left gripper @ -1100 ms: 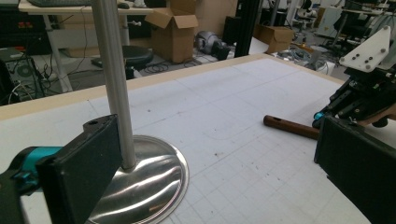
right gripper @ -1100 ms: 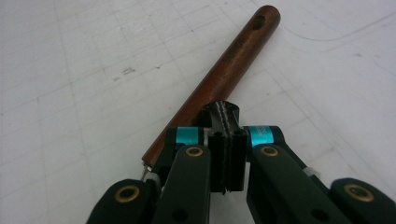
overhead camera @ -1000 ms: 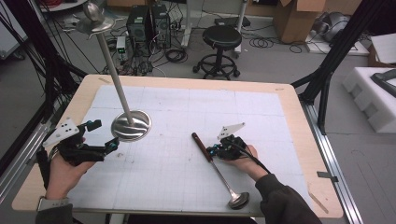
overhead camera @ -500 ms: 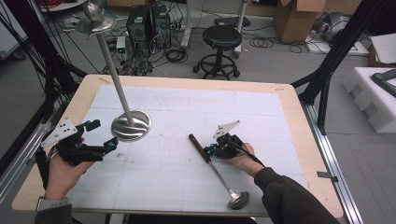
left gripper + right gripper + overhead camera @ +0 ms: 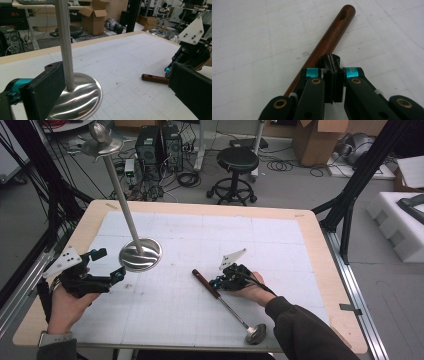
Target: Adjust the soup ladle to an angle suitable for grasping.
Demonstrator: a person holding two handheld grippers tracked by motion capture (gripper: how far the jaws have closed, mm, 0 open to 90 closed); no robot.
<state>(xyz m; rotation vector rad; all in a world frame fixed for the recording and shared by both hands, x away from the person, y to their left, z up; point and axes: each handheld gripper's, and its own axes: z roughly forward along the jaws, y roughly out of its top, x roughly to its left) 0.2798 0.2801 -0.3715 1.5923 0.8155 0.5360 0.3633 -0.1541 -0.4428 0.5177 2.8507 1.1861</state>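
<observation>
Right gripper [image 5: 333, 65] clenched tight beside the brown wooden-handled steel ladle [image 5: 228, 305]; left gripper [image 5: 107, 265] released — near the polished round-based steel stand [image 5: 140, 254].

Even indoor light, soft focus, faint shadows

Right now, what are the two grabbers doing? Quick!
Left gripper: open, holding nothing, beside the metal stand.
Right gripper: shut, nothing between its jaws; it rests against the ladle handle.

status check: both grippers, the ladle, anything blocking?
Left gripper open, jaws either side of the metal stand pole. Right gripper shut, tips beside the ladle handle, nothing between the pads. Ladle flat on the table. Nothing in the way.
</observation>
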